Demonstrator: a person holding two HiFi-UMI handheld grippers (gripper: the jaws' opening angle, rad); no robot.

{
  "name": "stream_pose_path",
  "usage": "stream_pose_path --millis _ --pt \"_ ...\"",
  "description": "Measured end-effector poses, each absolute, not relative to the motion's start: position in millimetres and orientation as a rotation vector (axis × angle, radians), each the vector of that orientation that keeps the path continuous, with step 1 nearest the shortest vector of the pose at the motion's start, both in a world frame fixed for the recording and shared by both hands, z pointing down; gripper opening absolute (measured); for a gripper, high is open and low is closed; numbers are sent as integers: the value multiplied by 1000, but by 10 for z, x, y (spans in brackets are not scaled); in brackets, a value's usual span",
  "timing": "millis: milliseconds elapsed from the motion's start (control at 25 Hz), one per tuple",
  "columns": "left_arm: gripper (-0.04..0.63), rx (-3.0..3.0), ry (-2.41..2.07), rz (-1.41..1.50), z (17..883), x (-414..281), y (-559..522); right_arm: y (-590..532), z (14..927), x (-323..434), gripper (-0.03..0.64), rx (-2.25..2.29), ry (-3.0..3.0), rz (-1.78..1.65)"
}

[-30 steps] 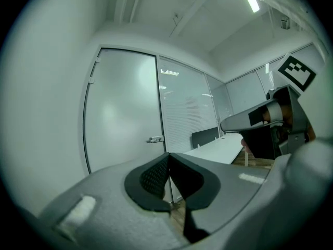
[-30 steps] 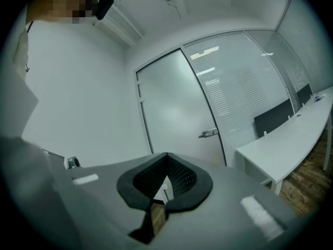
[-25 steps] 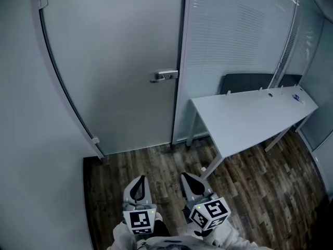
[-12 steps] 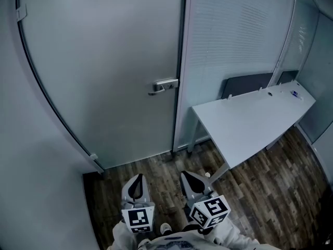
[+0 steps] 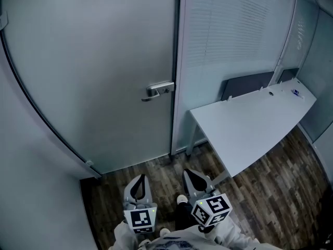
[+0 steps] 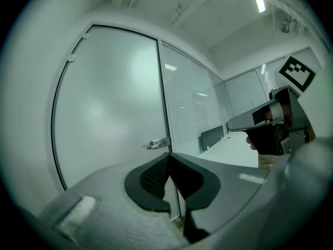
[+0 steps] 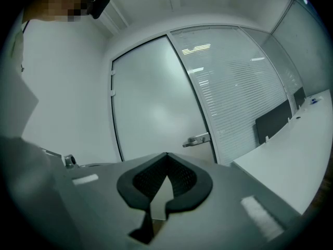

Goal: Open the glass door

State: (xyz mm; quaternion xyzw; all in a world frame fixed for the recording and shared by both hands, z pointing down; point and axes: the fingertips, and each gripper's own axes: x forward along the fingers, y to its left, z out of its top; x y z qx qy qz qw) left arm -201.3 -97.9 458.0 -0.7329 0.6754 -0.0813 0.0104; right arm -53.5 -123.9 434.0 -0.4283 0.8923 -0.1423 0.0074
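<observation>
You've stepped closer: the glass door (image 5: 99, 61) now looms larger, still closed, its handle (image 5: 157, 90) beyond the table's (image 5: 255, 124) left corner. Your left hand-held gripper (image 5: 138, 185) and right hand-held gripper (image 5: 193, 181) are both pressed together, empty, and well short of the handle; the reach comes next.

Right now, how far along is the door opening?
Done: nothing; the glass door is shut. In hand: left gripper and right gripper, both shut and empty, point at it, well short of the handle. Left: reach the handle, press it, swing the door open.
</observation>
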Motion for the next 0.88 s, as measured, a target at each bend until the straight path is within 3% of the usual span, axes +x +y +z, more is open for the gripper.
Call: stream_pose_path --millis 880 --pt "6 -2093 2284 -401 4608 -2048 -3225 -3591 4348 -499 5 -1112 2879 -501"
